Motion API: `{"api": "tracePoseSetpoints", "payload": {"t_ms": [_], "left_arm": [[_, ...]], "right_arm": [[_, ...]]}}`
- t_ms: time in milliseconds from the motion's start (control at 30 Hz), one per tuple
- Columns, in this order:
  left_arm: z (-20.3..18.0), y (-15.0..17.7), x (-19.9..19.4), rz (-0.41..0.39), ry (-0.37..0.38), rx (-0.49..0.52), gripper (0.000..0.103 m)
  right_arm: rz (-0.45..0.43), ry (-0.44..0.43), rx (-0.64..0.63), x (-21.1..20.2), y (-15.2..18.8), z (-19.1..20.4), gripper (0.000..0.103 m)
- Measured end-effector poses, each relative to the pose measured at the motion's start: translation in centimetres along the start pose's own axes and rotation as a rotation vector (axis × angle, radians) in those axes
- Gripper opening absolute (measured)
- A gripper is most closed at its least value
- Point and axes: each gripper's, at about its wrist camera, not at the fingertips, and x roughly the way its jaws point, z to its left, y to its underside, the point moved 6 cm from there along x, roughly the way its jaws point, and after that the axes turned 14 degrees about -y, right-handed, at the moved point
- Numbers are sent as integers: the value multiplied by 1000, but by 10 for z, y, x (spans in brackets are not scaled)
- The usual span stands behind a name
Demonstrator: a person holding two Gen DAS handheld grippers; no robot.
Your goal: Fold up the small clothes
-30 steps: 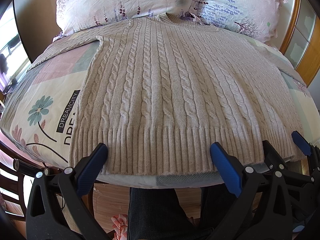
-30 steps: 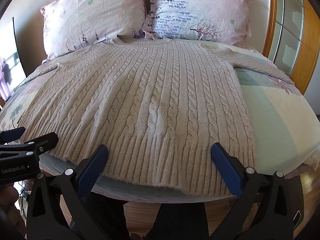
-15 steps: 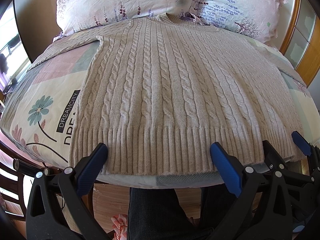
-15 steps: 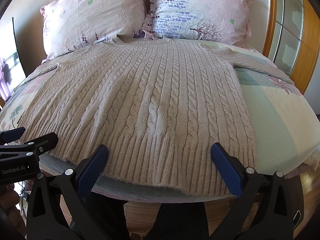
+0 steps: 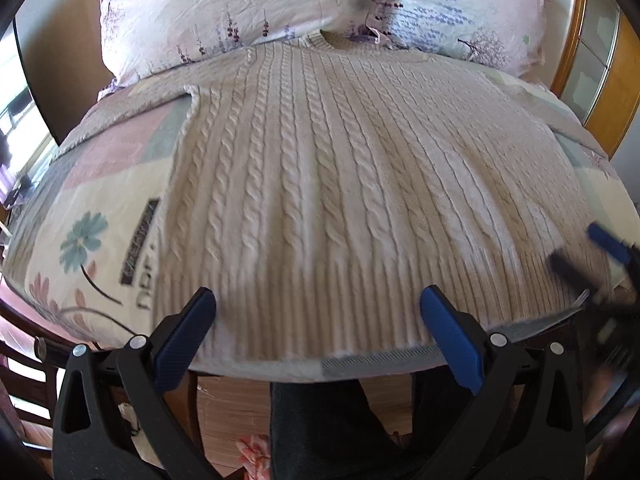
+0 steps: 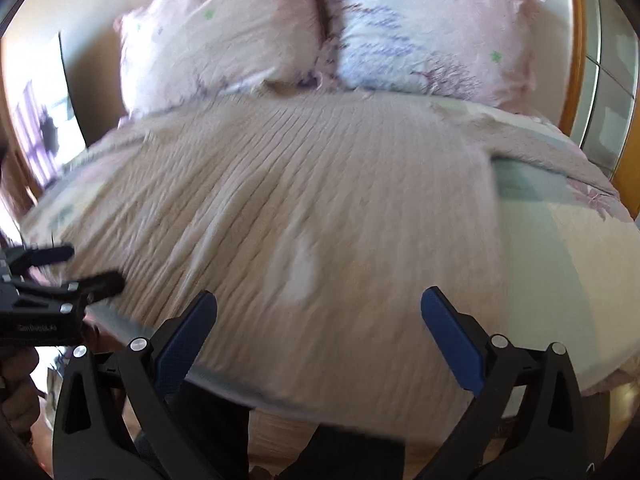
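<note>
Both your hand-held grippers have shifted, left [image 5: 318,330] and right [image 6: 318,330], jaws spread, over the sweater [image 5: 340,184] hem on the bed [image 5: 100,200].

Two pink floral pillows, one [image 5: 224,12] on the left and one [image 5: 460,4] on the right, are propped side by side at the head edge of the bed. A patchwork quilt [image 5: 100,216] printed with a teal flower [image 5: 82,240] is spread across the bed. A wooden frame [image 5: 612,92] is seen past the bed's right edge, and a wood floor [image 5: 236,412] below its foot edge.
</note>
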Motion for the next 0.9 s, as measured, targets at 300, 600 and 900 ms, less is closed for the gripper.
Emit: {"api": "tracePoseSetpoints", "payload": {"t_ms": [300,600,900], "left_arm": [[106,-79,24,-171,152,-307,101],[164,-129,67,-207,63,-405,101],[227,-139,104,-183,37,-562,101]], "right_arm": [[-287,235,657,-71,-88,-296,71],[-422,248,1132,-63,-60,-462,36],[-428,373,997,-58,-96,-465,7]]}}
